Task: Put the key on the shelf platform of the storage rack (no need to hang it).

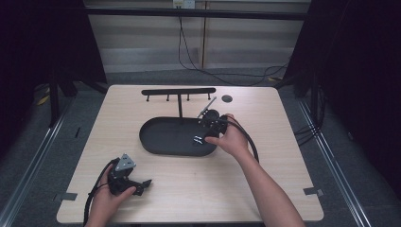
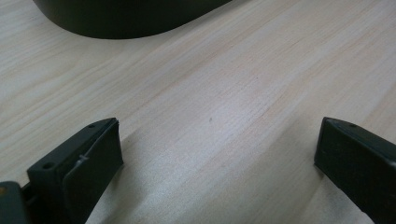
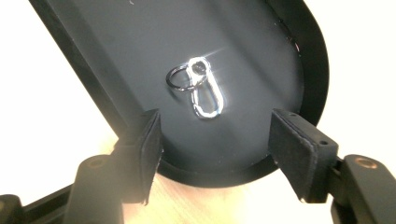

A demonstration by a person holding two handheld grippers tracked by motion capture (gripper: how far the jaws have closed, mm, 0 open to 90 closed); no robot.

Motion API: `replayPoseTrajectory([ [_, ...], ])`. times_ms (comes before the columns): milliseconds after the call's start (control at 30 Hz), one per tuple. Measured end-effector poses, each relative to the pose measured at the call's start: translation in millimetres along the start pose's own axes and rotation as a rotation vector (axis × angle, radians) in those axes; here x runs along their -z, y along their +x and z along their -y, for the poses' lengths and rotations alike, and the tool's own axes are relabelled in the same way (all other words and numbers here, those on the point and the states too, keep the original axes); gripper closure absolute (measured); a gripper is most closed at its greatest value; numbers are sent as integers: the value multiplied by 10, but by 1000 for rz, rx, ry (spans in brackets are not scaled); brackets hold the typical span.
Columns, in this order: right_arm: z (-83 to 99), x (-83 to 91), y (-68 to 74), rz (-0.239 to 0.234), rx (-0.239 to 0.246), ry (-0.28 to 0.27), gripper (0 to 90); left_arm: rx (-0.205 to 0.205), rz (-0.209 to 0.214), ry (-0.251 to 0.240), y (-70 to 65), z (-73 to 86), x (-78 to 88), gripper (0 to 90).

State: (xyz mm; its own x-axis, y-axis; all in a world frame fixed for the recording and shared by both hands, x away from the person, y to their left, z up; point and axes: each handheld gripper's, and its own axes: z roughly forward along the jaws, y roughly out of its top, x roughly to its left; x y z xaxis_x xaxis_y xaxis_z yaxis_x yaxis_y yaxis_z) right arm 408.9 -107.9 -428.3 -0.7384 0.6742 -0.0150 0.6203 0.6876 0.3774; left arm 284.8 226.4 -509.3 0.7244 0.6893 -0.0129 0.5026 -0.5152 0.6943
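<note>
A silver carabiner clip with a small key ring (image 3: pixel 201 88) lies flat on the floor of a black oval tray (image 1: pixel 161 139), near the tray's right end. My right gripper (image 3: pixel 215 133) hangs open just above the tray rim (image 3: pixel 210 177), one jaw on each side of the clip and apart from it. From above, the right gripper (image 1: pixel 204 131) sits over the tray's right end, held by a hand. My left gripper (image 1: pixel 143 186) rests low over the table's front left. In its own view the left gripper (image 2: pixel 218 135) is wide open over bare wood, holding nothing.
A black rack (image 1: pixel 178 91) with several small hooks stands on a thin post behind the tray. A round dark hole (image 1: pixel 227 98) sits in the table (image 1: pixel 265 165) at the back right. The tray's outer wall (image 2: pixel 126 18) lies ahead of the left gripper.
</note>
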Motion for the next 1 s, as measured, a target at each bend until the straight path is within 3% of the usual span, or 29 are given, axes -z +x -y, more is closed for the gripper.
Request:
replayPoseTrajectory([
  [433, 124, 114, -19, -17, -15, -29, 244, 0, 0, 0, 1, 0, 0, 4],
  [700, 217, 133, -32, -20, -11, -12, 176, -1, 0, 0, 1, 0, 0, 4],
  [1000, 315, 189, -44, -37, 0, -12, 159, 1, 0, 0, 0, 0, 0, 4],
])
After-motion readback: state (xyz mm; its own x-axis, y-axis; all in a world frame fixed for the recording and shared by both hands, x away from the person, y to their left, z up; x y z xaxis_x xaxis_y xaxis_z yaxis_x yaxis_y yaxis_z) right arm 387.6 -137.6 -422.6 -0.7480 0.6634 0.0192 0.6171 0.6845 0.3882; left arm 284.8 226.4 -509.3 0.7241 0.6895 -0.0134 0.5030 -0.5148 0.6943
